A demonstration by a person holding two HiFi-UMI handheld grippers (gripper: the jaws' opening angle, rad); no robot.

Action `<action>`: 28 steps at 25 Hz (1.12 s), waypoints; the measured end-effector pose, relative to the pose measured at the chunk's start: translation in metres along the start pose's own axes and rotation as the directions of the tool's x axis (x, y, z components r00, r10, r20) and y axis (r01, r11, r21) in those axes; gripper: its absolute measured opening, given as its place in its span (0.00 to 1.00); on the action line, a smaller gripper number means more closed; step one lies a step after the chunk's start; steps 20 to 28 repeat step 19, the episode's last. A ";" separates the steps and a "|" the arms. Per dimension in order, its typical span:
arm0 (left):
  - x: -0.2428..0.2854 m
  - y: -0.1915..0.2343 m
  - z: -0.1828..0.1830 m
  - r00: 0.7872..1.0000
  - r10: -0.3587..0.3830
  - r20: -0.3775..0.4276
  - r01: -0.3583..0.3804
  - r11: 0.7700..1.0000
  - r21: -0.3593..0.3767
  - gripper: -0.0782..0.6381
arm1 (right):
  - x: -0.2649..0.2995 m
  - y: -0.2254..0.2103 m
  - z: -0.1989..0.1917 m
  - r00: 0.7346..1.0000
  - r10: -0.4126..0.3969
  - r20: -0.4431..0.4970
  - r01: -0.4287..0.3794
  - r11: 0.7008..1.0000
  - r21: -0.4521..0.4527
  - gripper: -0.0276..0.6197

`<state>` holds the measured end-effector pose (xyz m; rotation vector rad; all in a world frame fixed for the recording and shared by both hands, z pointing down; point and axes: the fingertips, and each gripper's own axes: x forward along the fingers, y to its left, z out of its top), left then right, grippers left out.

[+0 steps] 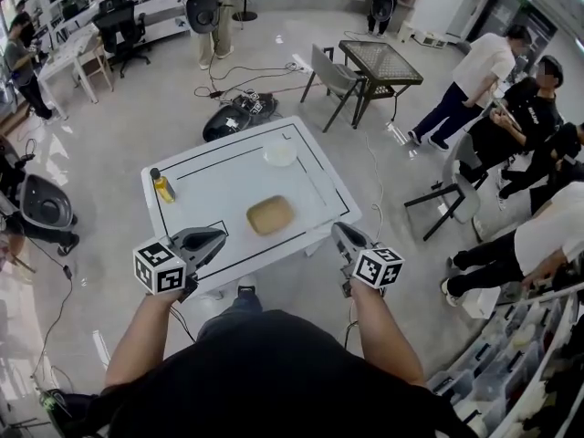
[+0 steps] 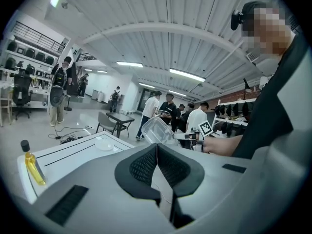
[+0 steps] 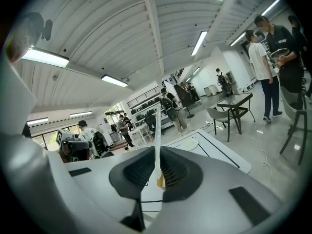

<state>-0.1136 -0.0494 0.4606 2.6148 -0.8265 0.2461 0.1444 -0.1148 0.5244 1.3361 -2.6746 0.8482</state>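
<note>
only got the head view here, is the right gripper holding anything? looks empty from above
Observer: Yes. In the right gripper view, the right gripper is shut on the thin wall of a clear plastic container, seen edge-on between its jaws.
Operator: what shape is it
Observer: The left gripper view shows it from the side. It is a tub with rounded corners, held in the air, and it looks empty.
Operator: and the left one
Observer: The left gripper has its jaws together with nothing between them.

Steep overhead view; both gripper views across table [image 1: 219,185]
</note>
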 end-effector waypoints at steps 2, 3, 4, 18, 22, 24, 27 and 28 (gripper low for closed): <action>-0.003 -0.005 -0.001 1.000 0.004 -0.001 -0.004 1.000 0.001 0.14 | -0.007 0.002 0.004 1.000 -0.004 0.010 0.004 1.000 -0.004 0.11; -0.005 -0.007 -0.001 1.000 0.006 -0.001 -0.006 1.000 0.000 0.14 | -0.011 0.003 0.006 1.000 -0.005 0.016 0.006 1.000 -0.005 0.11; -0.006 -0.009 -0.001 1.000 0.008 0.000 -0.008 1.000 -0.001 0.14 | -0.014 0.004 0.008 1.000 -0.006 0.022 0.006 1.000 -0.006 0.11; -0.009 -0.031 -0.010 1.000 0.016 -0.010 -0.017 1.000 -0.015 0.14 | -0.045 0.001 0.019 0.997 -0.035 0.067 0.036 0.999 -0.010 0.11; -0.009 -0.031 -0.010 1.000 0.017 -0.011 -0.017 1.000 -0.017 0.14 | -0.046 0.001 0.019 0.997 -0.036 0.067 0.037 0.999 -0.011 0.11; -0.009 -0.031 -0.010 1.000 0.017 -0.011 -0.017 1.000 -0.017 0.14 | -0.046 0.001 0.019 0.997 -0.036 0.067 0.037 0.999 -0.011 0.11; -0.009 -0.031 -0.010 1.000 0.017 -0.011 -0.017 1.000 -0.017 0.14 | -0.046 0.001 0.019 0.997 -0.036 0.067 0.037 0.999 -0.011 0.11; -0.009 -0.031 -0.010 1.000 0.017 -0.011 -0.017 1.000 -0.017 0.14 | -0.046 0.001 0.019 0.997 -0.036 0.067 0.037 0.999 -0.011 0.11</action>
